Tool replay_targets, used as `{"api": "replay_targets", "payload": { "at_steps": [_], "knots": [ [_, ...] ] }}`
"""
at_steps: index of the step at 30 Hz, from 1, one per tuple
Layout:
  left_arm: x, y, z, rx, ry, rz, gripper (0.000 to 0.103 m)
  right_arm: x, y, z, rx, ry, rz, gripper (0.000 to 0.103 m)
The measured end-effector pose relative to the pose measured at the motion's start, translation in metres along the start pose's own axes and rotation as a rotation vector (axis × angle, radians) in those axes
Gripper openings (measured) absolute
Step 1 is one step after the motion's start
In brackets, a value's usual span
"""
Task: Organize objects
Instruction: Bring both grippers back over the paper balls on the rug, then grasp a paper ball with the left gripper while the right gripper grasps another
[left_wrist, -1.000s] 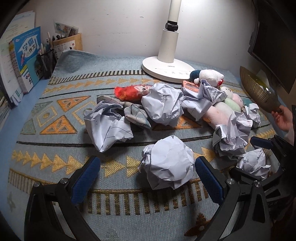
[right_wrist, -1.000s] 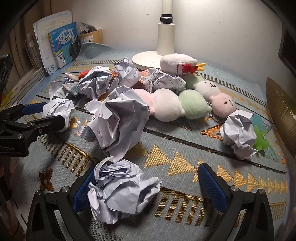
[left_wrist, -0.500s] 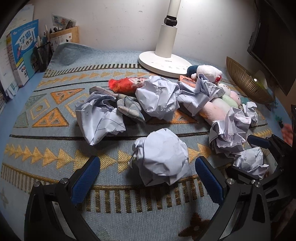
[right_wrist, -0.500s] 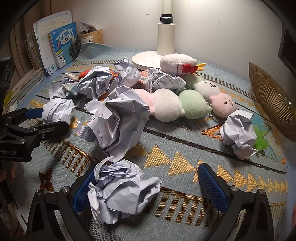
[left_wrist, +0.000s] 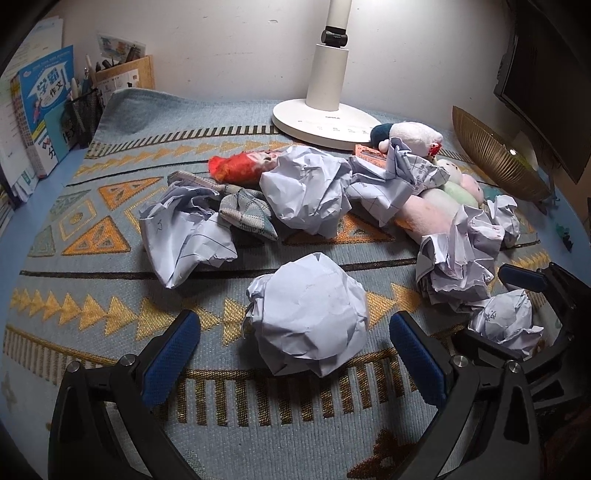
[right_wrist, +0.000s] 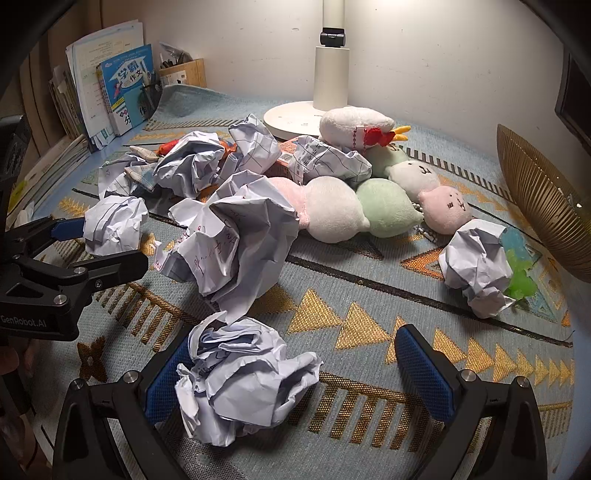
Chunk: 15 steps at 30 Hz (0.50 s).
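Several crumpled paper balls and plush toys lie on a patterned blue mat (left_wrist: 110, 325). My left gripper (left_wrist: 293, 356) is open, its blue pads on either side of a round white paper ball (left_wrist: 308, 314) without touching it. My right gripper (right_wrist: 293, 374) is open too; a loosely crumpled paper ball (right_wrist: 243, 376) rests against its left pad. In the right wrist view the left gripper (right_wrist: 92, 243) straddles its ball (right_wrist: 114, 225). In the left wrist view the right gripper (left_wrist: 513, 314) brackets its ball (left_wrist: 506, 321).
Larger crumpled sheets (right_wrist: 240, 236) and a row of pastel plush toys (right_wrist: 384, 206) fill the middle of the mat. A white lamp base (left_wrist: 325, 120) stands at the back. A gold ribbed bowl (right_wrist: 539, 199) sits at the right, with books (left_wrist: 40, 107) and a pen holder (left_wrist: 83, 114) at the left.
A hand at the right set the gold bowl down on the table and withdrew. My left gripper moved forward around its paper ball. The right gripper stayed put.
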<state>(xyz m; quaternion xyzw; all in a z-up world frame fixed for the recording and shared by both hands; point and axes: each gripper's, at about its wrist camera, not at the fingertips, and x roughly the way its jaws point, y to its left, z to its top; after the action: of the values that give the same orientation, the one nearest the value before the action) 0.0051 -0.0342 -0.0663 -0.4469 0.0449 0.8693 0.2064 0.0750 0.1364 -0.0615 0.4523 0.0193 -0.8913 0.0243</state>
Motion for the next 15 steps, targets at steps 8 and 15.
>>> {"api": "replay_targets", "payload": {
  "at_steps": [8,15],
  "knots": [
    [0.0,-0.009,0.004,0.026,-0.045,0.062,0.05,-0.024,0.01,-0.016,0.0,-0.03,0.023,0.049],
    [-0.015,-0.01,0.0,0.029,-0.067,0.022,0.048,-0.039,0.014,-0.022,0.001,-0.042,0.126,0.051]
  ]
}}
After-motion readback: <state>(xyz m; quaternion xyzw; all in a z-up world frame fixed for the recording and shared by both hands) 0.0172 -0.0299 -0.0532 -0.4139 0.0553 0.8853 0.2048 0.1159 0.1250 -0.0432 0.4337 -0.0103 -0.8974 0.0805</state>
